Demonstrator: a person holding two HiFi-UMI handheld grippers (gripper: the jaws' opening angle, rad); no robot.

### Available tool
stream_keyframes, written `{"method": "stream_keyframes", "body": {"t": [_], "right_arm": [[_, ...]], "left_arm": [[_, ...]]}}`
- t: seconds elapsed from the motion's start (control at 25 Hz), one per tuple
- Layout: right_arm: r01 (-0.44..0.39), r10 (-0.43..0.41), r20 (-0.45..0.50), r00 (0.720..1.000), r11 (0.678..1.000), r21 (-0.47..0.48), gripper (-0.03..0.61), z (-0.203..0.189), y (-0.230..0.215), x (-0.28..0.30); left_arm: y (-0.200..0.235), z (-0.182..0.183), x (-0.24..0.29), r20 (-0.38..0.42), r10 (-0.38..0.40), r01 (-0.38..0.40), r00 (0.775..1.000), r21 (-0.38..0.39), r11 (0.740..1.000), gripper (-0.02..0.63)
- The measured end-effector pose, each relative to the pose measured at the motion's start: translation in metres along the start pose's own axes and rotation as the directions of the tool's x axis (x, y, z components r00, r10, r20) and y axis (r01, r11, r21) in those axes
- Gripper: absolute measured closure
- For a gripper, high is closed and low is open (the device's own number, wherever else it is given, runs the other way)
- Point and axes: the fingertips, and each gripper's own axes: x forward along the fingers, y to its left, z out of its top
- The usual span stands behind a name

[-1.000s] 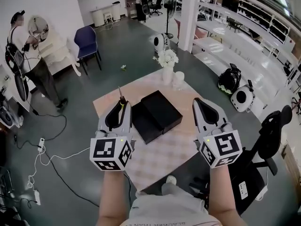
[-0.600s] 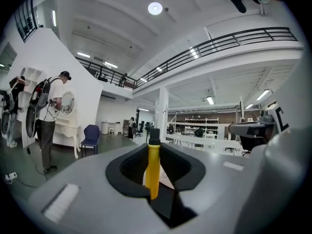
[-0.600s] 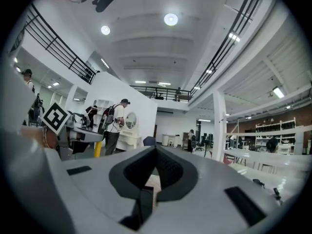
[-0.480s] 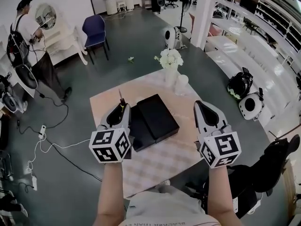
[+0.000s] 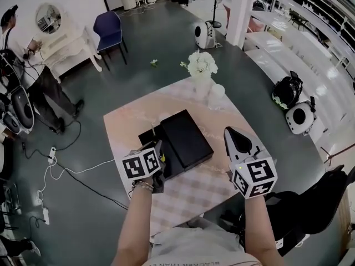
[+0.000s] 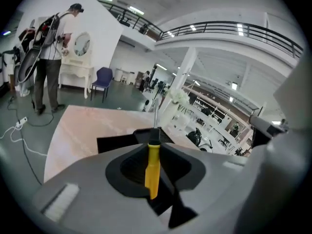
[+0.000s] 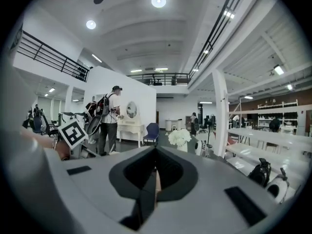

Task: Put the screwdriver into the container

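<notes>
My left gripper (image 5: 157, 153) is shut on a screwdriver (image 6: 152, 165) with a yellow handle, black collar and thin metal shaft pointing forward. It tilts down over the near left corner of the black container (image 5: 178, 141), a flat black box on the table; the container (image 6: 121, 142) lies just beyond the jaws in the left gripper view. My right gripper (image 5: 231, 133) hovers to the right of the box, its jaws together with nothing between them. In the right gripper view the right gripper (image 7: 155, 156) points level across the room.
The table (image 5: 130, 123) has a pale pink and checked cloth. A vase of white flowers (image 5: 200, 66) and a white rounded object (image 5: 216, 91) stand at its far edge. A blue chair (image 5: 108, 27), a person (image 5: 12, 35), floor cables and round white machines (image 5: 302, 117) surround it.
My left gripper has dropped and tipped downward toward the black box with the screwdriver still in it. My right gripper has sunk a little and come nearer the table.
</notes>
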Motion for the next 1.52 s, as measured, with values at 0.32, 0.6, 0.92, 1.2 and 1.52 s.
{"method": "stream_keyframes", "body": {"t": [0.32, 0.6, 0.92, 1.2, 1.52], "right_arm": [[-0.008, 0.01, -0.065, 0.998, 0.999, 0.032, 0.574, -0.029, -0.001, 0.01], [-0.008, 0.011, -0.103, 0.995, 0.999, 0.036, 0.574, -0.041, 0.0, 0.018], [0.01, -0.006, -0.124, 0.992, 0.999, 0.031, 0.574, -0.044, 0.0, 0.021], [0.016, -0.011, -0.132, 0.991, 0.999, 0.031, 0.574, -0.048, 0.004, 0.017], [0.011, -0.009, -0.105, 0.994, 1.0, 0.018, 0.574, -0.035, 0.009, 0.013]], "left_arm": [[0.027, -0.061, 0.054, -0.271, 0.022, -0.065, 0.962, -0.148, 0.987, 0.531], [0.046, -0.095, 0.081, -0.435, 0.03, -0.151, 0.9, -0.246, 0.957, 0.529], [0.056, -0.12, 0.094, -0.53, 0.06, -0.229, 0.846, -0.261, 0.938, 0.529], [0.046, -0.116, 0.098, -0.486, 0.002, -0.207, 0.874, -0.368, 0.906, 0.45], [0.043, -0.095, 0.082, -0.419, 0.027, -0.197, 0.907, -0.368, 0.909, 0.411]]}}
